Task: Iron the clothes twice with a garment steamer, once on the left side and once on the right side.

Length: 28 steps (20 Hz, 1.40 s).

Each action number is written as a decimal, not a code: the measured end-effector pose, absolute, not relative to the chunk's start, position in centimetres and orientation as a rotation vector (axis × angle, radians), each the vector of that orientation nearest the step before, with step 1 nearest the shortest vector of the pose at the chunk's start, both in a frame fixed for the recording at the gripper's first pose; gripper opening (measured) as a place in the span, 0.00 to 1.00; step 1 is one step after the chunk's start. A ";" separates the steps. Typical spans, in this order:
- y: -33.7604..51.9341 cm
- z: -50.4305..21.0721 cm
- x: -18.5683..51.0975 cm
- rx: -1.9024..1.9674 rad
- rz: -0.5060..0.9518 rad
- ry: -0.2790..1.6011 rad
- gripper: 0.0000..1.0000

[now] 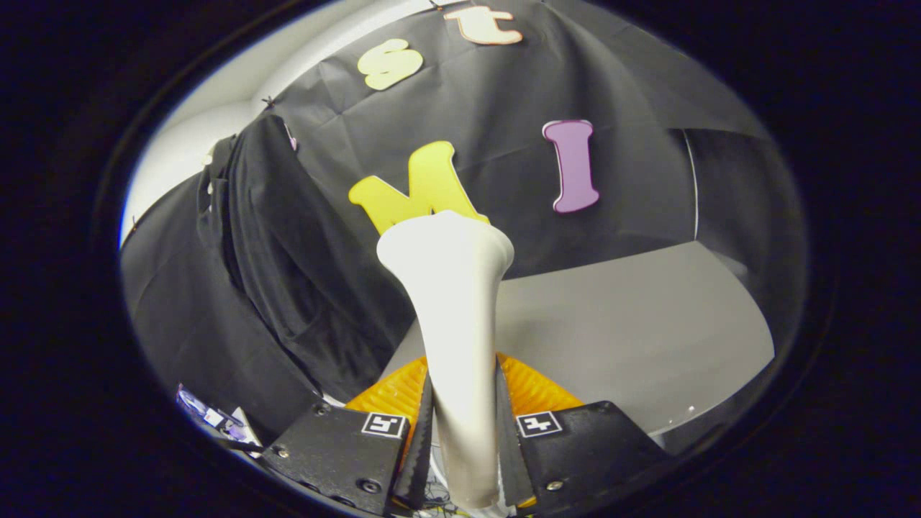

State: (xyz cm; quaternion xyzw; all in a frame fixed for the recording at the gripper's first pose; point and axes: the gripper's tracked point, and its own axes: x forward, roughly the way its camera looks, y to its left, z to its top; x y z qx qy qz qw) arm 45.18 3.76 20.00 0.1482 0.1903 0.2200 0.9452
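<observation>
White garment steamer [450,302] — clamped between the gripper [460,432] jaws.

A staged recording booth, not a home: black cloth wall [504,144] draped behind a bare grey table [647,324], dark garment [288,252] hung at its edge.

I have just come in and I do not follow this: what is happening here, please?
A hand-held claw is shut on the handle of a white garment steamer, both fingers pressing on it. The steamer's wide head points up and forward, beyond the fingers. A black garment hangs to the left of the steamer, against the booth's black cloth wall; the head is close to it, but I cannot tell whether they touch. A grey table lies ahead on the right.
</observation>
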 end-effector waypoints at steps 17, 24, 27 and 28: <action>19.4 34.1 35.7 0.113 0.206 0.082 0.43; 26.5 37.2 35.8 0.048 0.155 0.007 0.43; 28.4 38.1 36.7 0.036 0.139 0.003 0.43; 28.9 38.3 37.2 0.037 0.134 0.002 0.43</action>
